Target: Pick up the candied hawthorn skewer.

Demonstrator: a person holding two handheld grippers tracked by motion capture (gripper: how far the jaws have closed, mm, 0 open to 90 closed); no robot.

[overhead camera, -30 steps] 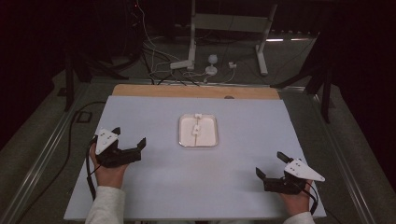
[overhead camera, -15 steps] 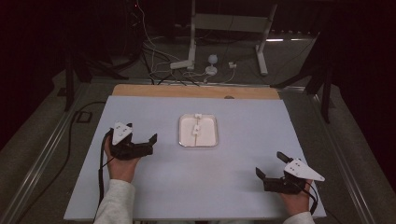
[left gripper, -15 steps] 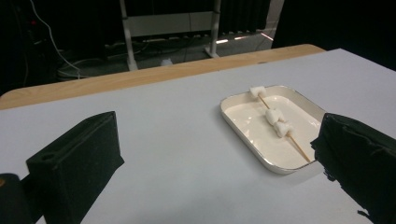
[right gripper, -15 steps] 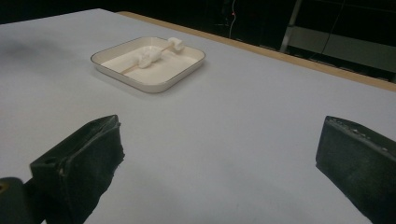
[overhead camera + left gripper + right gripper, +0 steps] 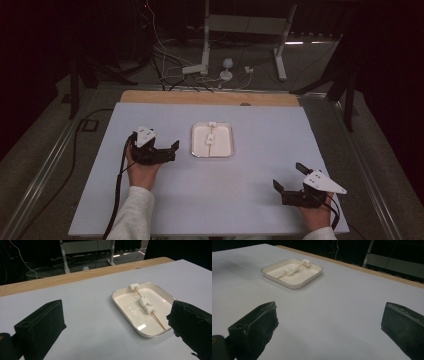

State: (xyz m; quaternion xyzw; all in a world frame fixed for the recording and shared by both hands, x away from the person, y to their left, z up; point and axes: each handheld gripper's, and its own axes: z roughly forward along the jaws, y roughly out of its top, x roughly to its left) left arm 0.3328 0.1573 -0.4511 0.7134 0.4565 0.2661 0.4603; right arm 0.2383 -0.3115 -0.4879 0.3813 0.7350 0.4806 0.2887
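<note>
Two hand-held grippers are in play, and both stand wide with nothing between their jaws. Your left hand-held gripper [image 5: 169, 150] sits left of centre in the high view, just beside the white tray [image 5: 195, 150], its jaws pointing toward the tray's left rim. Your right hand-held gripper [image 5: 289, 179] rests at the lower right of that view, well apart from the tray, on bare tabletop [image 5: 260, 135].

In the left gripper view the tray [image 5: 120, 305] lies at centre right, and the skewer [image 5: 158, 321] runs across it from upper left to lower right, with three marshmallows [image 5: 143, 301] threaded on it. One sits at the far tip near the rim; two sit together mid-stick. The bare end of the stick points toward your right-hand jaw in that view.

The step in hand looks like a reach for the skewer. Go for the bare wooden end, not the soft pieces, which will likely squash or slide. Bring the jaws in low over the near rim, straddle the stick squarely, and close only when it lies between the pads. The stick is thin and may roll, so close slowly. Lift level, so that the marshmallows do not slip along it.

From the right gripper view the tray [image 5: 294, 285] lies at upper left.
</note>
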